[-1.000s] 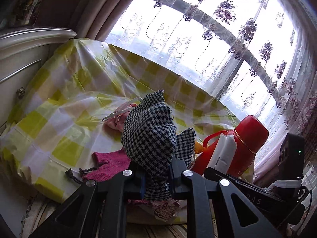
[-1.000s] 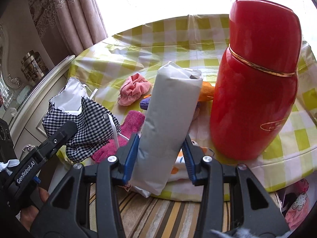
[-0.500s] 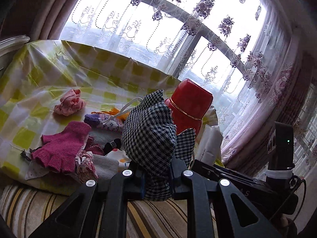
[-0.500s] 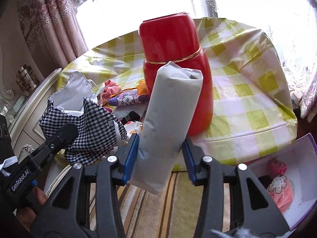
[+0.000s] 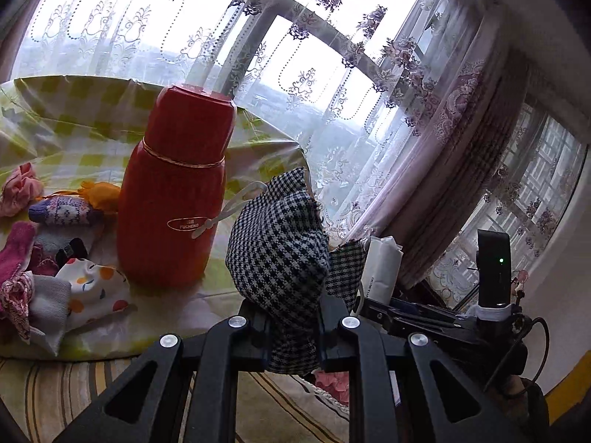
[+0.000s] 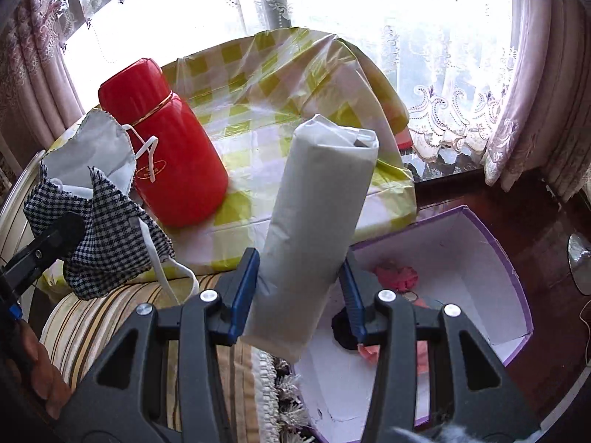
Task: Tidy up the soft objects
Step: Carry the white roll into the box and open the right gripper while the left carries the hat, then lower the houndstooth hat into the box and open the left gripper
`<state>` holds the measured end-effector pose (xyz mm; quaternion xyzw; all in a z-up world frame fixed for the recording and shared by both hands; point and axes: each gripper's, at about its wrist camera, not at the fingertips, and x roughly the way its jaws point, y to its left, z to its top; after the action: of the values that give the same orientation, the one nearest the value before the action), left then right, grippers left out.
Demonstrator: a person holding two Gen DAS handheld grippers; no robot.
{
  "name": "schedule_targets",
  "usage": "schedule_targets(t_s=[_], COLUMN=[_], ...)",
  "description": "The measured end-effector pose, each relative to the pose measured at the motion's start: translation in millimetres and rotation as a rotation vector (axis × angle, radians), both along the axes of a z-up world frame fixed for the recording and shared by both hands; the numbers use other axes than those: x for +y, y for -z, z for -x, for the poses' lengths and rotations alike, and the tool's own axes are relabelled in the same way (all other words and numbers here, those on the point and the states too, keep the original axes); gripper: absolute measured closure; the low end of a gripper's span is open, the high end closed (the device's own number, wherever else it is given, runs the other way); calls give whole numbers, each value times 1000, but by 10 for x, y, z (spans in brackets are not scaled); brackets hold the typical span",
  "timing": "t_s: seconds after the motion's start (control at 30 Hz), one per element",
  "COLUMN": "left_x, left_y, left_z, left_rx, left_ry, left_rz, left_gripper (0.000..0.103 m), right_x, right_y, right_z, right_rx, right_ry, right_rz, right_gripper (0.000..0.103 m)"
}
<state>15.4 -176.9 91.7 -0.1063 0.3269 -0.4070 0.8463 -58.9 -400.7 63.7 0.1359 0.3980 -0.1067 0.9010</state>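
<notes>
Tissue pack [image 6: 317, 229], white and long, stands clamped at its lower end in my right tongs [image 6: 299, 295], its long axis leaning up and to the right, folded top end highest, above the near wall of the purple box [image 6: 517, 277] on the floor. My left tongs [image 5: 291, 336] are pinched shut on the houndstooth mask [image 5: 280, 251], which sticks upward, its white ear loop trailing across the red flask [image 5: 173, 199]. That flask stands upright on the bench [image 5: 74, 125], with small cloth items heaped to its left.
</notes>
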Motion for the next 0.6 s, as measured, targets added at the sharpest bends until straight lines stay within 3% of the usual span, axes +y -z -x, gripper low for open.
schedule_targets(t_s=[0.2,0.43,0.53,0.6], left_x=[-370,-665,-779,-830], left_y=[-29,-12,4,20], left_z=[65,146,171,196], left_rx=[-1,3,10,10], left_ry=[83,148,173,188], left_rz=[-12,-36,-48,-58], left_gripper=[85,84,84,84], right_x=[-276,-299,-310,-369], right_y=[241,621,775,785], right_z=[302,540,604,663], right_rx=[101,274,345,340], right_ry=[27,-52,-64,-41], right_rz=[-20,-77,-101,-111], right_gripper=[55,53,40,40])
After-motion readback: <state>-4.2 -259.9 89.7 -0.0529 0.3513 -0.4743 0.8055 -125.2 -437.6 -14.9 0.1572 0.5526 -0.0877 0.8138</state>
